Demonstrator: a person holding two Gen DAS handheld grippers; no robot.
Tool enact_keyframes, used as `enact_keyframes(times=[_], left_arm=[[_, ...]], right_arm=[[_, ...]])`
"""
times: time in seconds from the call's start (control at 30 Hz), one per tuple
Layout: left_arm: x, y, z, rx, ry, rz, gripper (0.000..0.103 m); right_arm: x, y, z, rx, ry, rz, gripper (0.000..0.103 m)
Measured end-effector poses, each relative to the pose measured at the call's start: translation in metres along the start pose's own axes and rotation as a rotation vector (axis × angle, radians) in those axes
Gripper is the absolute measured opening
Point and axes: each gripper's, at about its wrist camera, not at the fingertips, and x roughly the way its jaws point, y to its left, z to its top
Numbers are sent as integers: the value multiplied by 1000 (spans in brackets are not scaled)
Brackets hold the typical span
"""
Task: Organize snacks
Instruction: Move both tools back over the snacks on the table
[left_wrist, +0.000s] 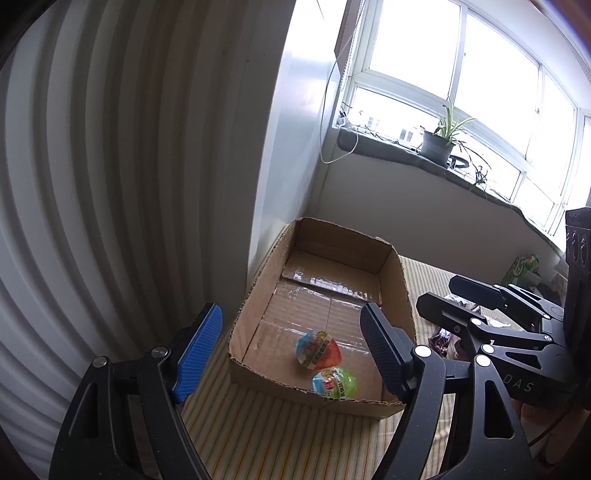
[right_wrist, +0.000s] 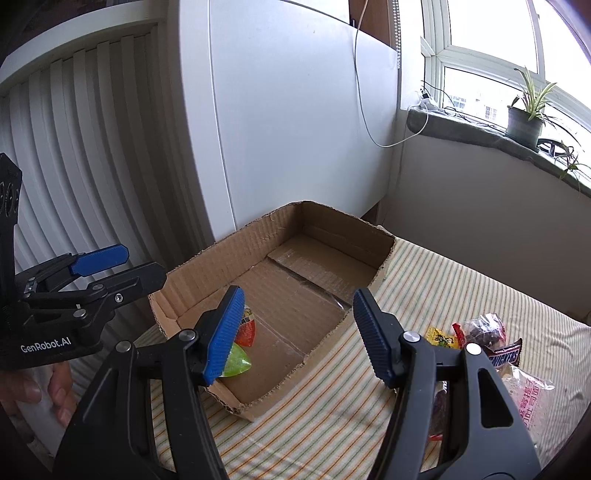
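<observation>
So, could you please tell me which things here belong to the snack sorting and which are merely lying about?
Part of the job:
- open brown cardboard box
- red jelly cup and green jelly cup inside it
- loose wrapped snacks on the striped cloth

Lying about:
- potted green plant on the windowsill
- hanging white cable

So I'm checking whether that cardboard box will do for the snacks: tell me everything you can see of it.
The cardboard box is a shallow, open-topped tray of brown corrugated card with roughly cut, ragged rims and no flaps. Its floor is two flaps joined by glossy clear tape. It sits flat on the striped cloth, its far corner near the white wall panel. Inside, near the front wall, lie two small packets, a red-and-blue snack packet and a green snack packet, close together; the rest of the floor is bare. No fingers touch it.
</observation>
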Motion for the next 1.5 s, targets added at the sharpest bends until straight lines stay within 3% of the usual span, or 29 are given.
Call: enact_keyframes(times=[0.23, 0.43, 0.5, 0.67, 0.83, 1.1, 1.5], left_arm=[[5, -42, 0, 66, 13, -29, 77], [-5, -81, -9, 129, 26, -68, 77], [-17, -86, -16, 156, 29, -61, 78], [-39, -89, -30, 188, 50, -26, 78], [-40, -109, -28, 210, 44, -26, 78], [-29, -167, -38, 296, 59, -159, 78], [32, -196, -136, 310, 304, -245, 78]], right_arm=[[-35, -52, -23, 85, -20, -58, 64], [-86, -110, -53, 165, -47, -163, 67], [-104, -129, -66, 193, -58, -206, 73], [-132, -168, -92, 262, -57, -261, 74], [-152, -180, -103, 283, -76, -275, 74], [-162, -186, -134, 296, -22, -302, 74], [-143, -182, -215, 314, 146, -327, 74]])
